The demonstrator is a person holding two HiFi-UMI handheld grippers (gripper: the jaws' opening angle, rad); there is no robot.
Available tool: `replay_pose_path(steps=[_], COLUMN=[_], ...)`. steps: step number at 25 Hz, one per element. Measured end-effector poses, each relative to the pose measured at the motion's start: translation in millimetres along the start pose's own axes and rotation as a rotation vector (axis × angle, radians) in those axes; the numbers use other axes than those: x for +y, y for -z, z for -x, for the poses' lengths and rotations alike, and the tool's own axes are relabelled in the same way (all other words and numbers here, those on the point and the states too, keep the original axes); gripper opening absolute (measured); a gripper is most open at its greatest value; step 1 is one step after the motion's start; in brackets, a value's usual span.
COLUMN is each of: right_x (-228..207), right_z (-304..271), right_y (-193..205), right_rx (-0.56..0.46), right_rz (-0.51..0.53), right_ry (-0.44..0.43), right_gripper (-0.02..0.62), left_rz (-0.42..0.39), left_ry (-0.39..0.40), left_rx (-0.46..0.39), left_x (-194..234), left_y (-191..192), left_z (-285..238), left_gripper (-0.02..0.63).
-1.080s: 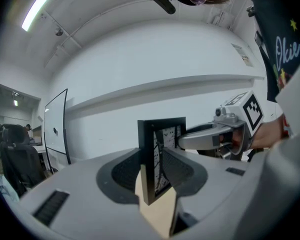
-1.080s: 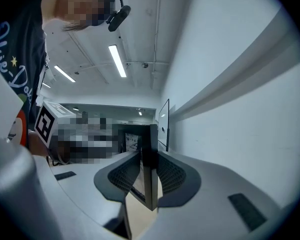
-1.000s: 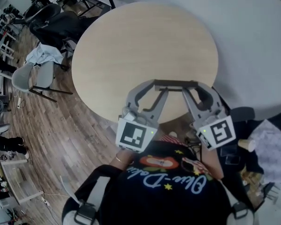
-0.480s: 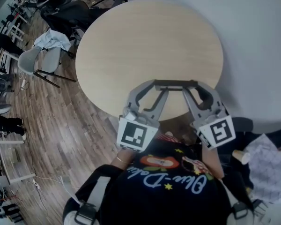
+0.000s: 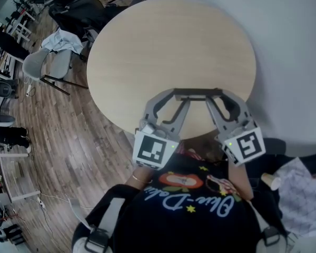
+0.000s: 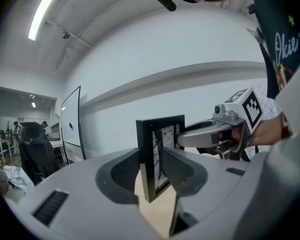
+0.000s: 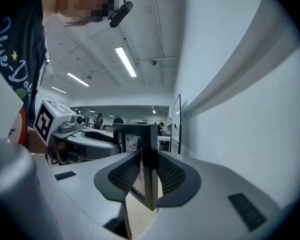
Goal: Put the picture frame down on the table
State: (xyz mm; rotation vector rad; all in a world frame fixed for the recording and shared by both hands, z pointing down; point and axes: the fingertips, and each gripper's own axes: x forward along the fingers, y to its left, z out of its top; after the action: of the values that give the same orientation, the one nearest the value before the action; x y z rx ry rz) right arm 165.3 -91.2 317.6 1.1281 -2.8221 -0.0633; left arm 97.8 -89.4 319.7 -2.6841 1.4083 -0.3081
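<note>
A black picture frame hangs upright, edge-on from above, over the near part of the round wooden table. My left gripper is shut on its left end and my right gripper on its right end. In the left gripper view the frame stands between the ribbed pads, with the right gripper beyond it. In the right gripper view the frame is pinched the same way, and the left gripper shows behind. I cannot see whether the frame's lower edge touches the table.
A grey chair draped with cloth and a dark office chair stand left of the table on the wooden floor. A paper cup and a patterned sheet lie at the lower right. A white wall runs behind the table.
Both grippers still hold the frame in nearly the same place in the picture. The table and the floor have drifted slightly to the right in the head view.
</note>
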Motion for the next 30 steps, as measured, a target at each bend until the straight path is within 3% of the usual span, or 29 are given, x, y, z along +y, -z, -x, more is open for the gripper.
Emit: replay_pose_path(steps=[13, 30], right_x=[-26, -48], right_z=[-39, -101], right_y=[11, 34], right_rx=[0.021, 0.12], right_rz=[-0.012, -0.025], right_ry=[-0.012, -0.018], right_gripper=[0.084, 0.084], left_rz=[0.012, 0.048], left_ry=[0.001, 0.021], left_rx=[0.028, 0.089], left_x=[29, 80], left_y=[14, 48], left_z=[-32, -68], left_gripper=[0.129, 0.129])
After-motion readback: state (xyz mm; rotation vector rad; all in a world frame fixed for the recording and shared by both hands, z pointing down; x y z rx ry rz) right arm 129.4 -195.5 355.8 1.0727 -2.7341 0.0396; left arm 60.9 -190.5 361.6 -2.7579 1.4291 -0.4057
